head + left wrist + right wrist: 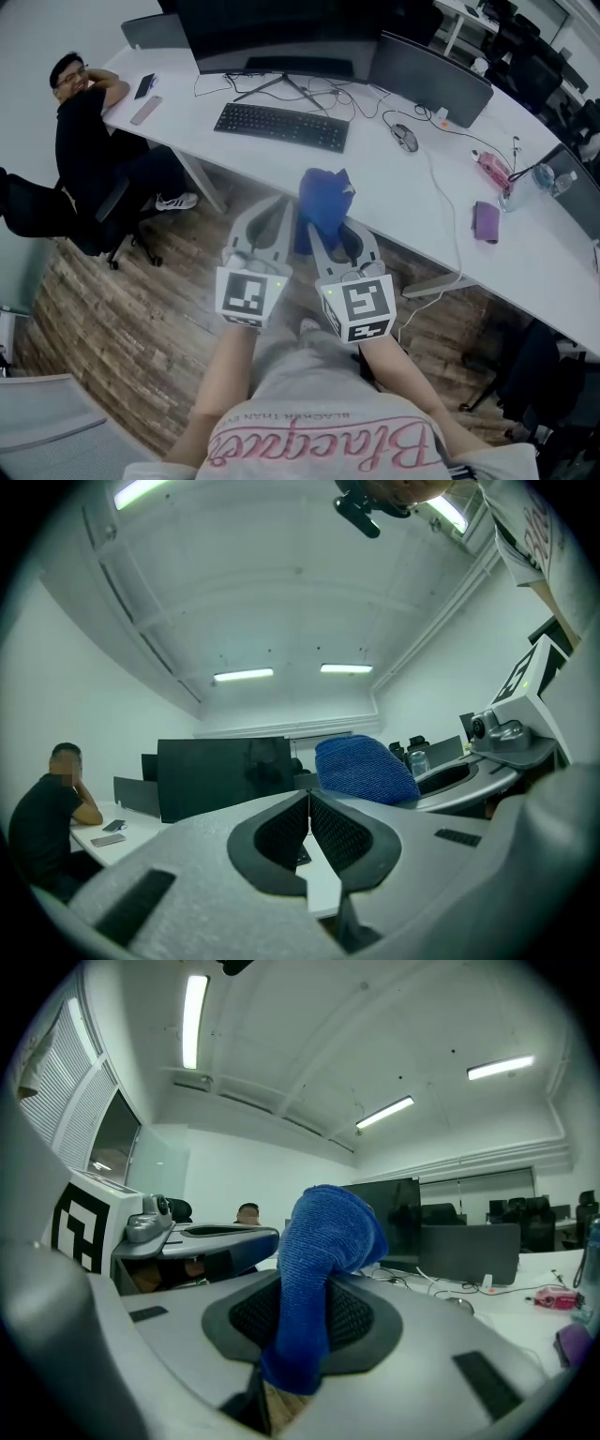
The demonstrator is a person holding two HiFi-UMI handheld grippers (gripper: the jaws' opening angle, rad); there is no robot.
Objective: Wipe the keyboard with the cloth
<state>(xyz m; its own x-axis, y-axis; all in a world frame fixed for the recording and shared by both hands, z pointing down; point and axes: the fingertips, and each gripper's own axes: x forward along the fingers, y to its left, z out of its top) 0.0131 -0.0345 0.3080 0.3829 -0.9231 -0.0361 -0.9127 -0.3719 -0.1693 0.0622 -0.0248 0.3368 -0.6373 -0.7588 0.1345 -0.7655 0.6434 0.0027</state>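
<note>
Cloth held short of the worktop (394, 187)
Right gripper (302, 1312) jaws clamp the blue cloth (323, 1232); left gripper (308, 808) jaws are pressed together, empty. The keyboard (281, 126) lies toward the worktop's far edge; the floppy bunch could slip, letting jaw tips strike keys.

Bright ceiling strips (244, 675); seemingly blurred rims.

The cloth (322, 204) is blue textile with a rough, matt nap. The left gripper (308, 799) and right gripper (305, 1307) have smooth, matt grey plastic bodies; the pads (281, 832) are black and finely textured. The desk (394, 187) top is smooth and white. On the desk, the keyboard (281, 126) is matt black plastic. Below the desk, the floor (122, 309) shows wood-grain planks.
</note>
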